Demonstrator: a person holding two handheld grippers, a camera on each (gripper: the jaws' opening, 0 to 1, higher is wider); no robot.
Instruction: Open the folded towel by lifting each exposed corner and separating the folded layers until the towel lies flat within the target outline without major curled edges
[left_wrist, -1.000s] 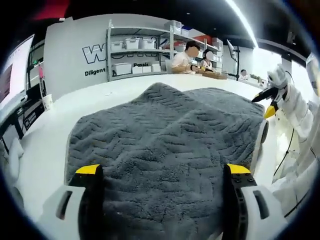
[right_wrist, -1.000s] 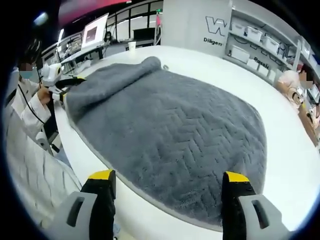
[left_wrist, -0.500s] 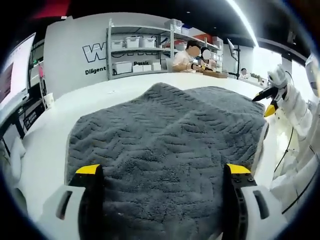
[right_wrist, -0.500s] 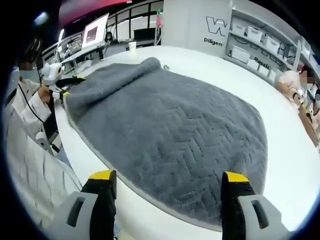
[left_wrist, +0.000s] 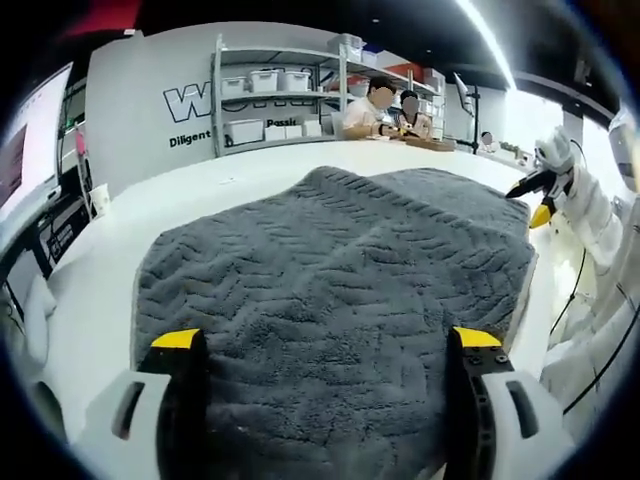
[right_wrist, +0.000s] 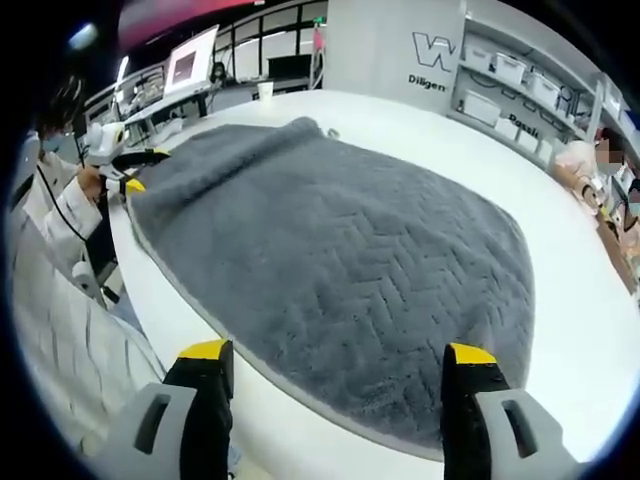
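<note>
Grey plush towel (left_wrist: 340, 280), stitched in a raised herringbone pattern, spread across the smooth white worktop (left_wrist: 100, 270) with a paler hem along its edges; a soft ridge near the far side in the left gripper view. In the right gripper view, towel (right_wrist: 340, 260) broad and mostly flat, one far corner slightly humped. Left claw (left_wrist: 325, 345) spread wide over the near edge, yellow-tipped black jaws holding nothing. Right claw (right_wrist: 335, 360) likewise gaping, empty, at the worktop (right_wrist: 320, 440) edge just short of the hem. Beyond: metal shelving (left_wrist: 270, 95) with white bins, seated people (left_wrist: 385, 110), white-sleeved arm (right_wrist: 60, 220).
</note>
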